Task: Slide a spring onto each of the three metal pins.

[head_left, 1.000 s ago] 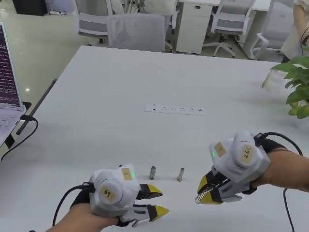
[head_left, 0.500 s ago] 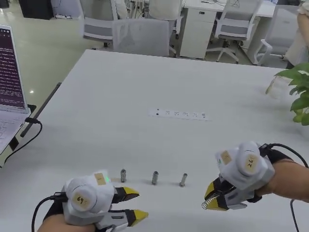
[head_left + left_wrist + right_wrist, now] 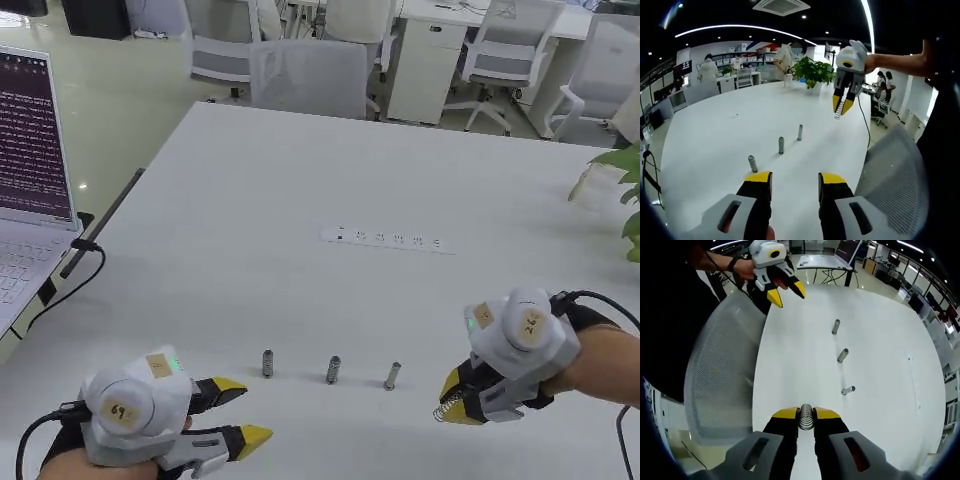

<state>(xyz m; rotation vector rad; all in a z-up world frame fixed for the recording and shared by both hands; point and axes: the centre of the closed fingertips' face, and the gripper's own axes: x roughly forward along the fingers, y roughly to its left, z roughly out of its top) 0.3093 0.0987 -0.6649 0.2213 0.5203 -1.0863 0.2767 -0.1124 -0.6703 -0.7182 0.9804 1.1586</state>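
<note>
Right tool (image 3: 453, 402) pinched spring (image 3: 806, 417); bare upright pin (image 3: 392, 376) stood just left, lower right of head view. Left tool (image 3: 242, 410) spread, farther.

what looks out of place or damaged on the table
Nothing stands out. The left pin and middle pin carry springs, the right pin is bare, all in one row on the table. The right tongs grip a loose spring.

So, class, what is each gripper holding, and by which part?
The right gripper pinches a spring across its coils, with one end poking past the tips. The left gripper is open and holds nothing.
</note>
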